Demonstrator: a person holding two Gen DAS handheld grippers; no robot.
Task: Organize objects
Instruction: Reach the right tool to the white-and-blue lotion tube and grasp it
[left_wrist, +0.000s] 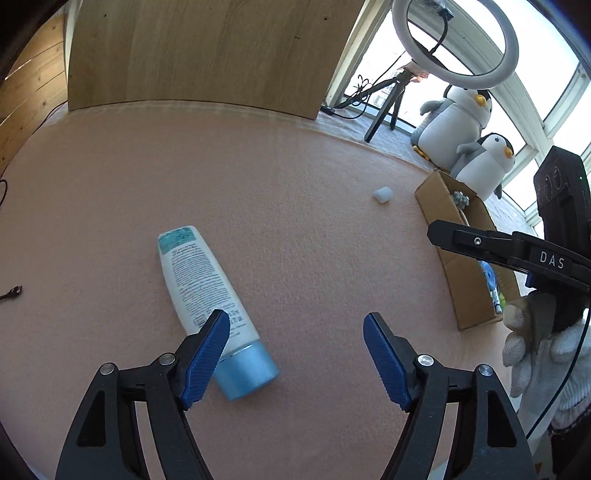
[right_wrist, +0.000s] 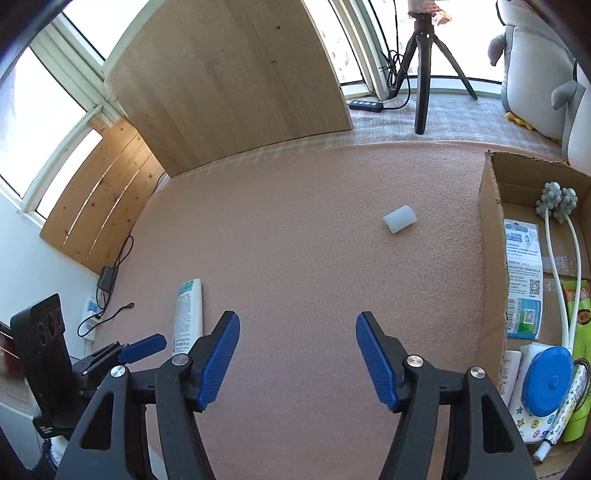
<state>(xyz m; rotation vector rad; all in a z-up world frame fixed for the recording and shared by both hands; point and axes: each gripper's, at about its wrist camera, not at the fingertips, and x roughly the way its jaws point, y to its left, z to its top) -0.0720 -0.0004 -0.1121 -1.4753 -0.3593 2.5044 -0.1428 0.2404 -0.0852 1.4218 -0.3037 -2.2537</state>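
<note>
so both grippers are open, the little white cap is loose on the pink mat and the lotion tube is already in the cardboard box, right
Not quite: the lotion tube lies on the pink mat by the left gripper, outside the cardboard box; the left wrist view shows it. The rest holds.

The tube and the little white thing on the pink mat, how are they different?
The tube is long, with printed text and a blue cap; the white block is small, stubby and plain. The tube lies near the left gripper; the block lies nearer the cardboard box. Both lie outside the box.

We're in a home room by a bay window (right_wrist: 55, 96): pink carpet (left_wrist: 258, 192), plush penguins (left_wrist: 461, 122), ring light (left_wrist: 454, 40) on a tripod (right_wrist: 424, 66).
</note>
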